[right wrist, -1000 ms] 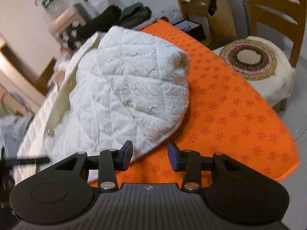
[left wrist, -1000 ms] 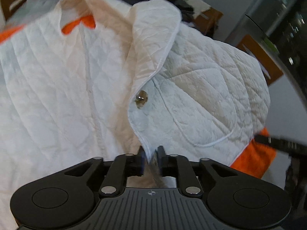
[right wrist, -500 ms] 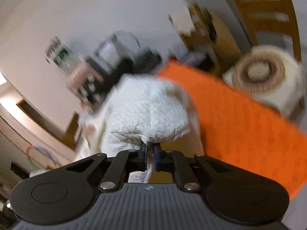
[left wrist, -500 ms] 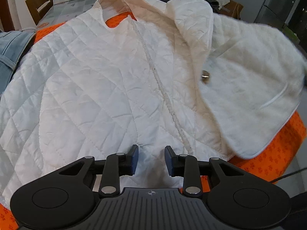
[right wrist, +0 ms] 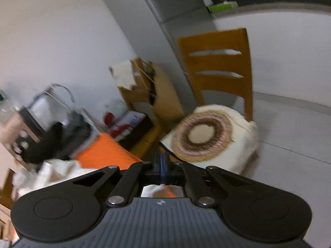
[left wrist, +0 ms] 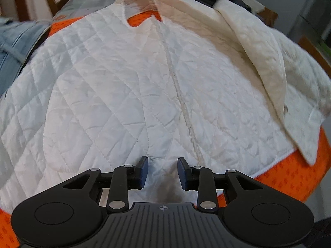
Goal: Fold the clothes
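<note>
**Left gripper parted above the jacket hem, right gripper clenched and empty**

Your left gripper (left wrist: 162,172) has its jaws apart, having just been opening, with nothing clamped between them. Its 2 blue pads (left wrist: 144,171) hang just over the near hem of the white quilted jacket (left wrist: 107,95), and no cloth sits in the gap.

The jacket lies spread across the orange bench cover (left wrist: 287,177), lining side up, with a stitched seam (left wrist: 182,103) running from the collar (left wrist: 144,2) down toward your gripper. On the right, the front panel (left wrist: 275,66) is folded back over the body, and its lower corner reaches down over the orange cover. A small button (left wrist: 286,109) shows near that folded edge. To the far left, a pale blue denim garment (left wrist: 14,47) lies beside the jacket.

Your right gripper (right wrist: 163,166) is clenched shut, pad against pad, with nothing caught between them. It points away from the jacket, toward a wooden chair (right wrist: 223,68) with a round woven seat pad (right wrist: 201,136) on a cream cushion. This view is blurred. A bit of the white jacket (right wrist: 55,171) shows low at left, beside a corner of the orange cover (right wrist: 105,153). Behind that stand torn cardboard boxes (right wrist: 144,88) and dark clutter.
</note>
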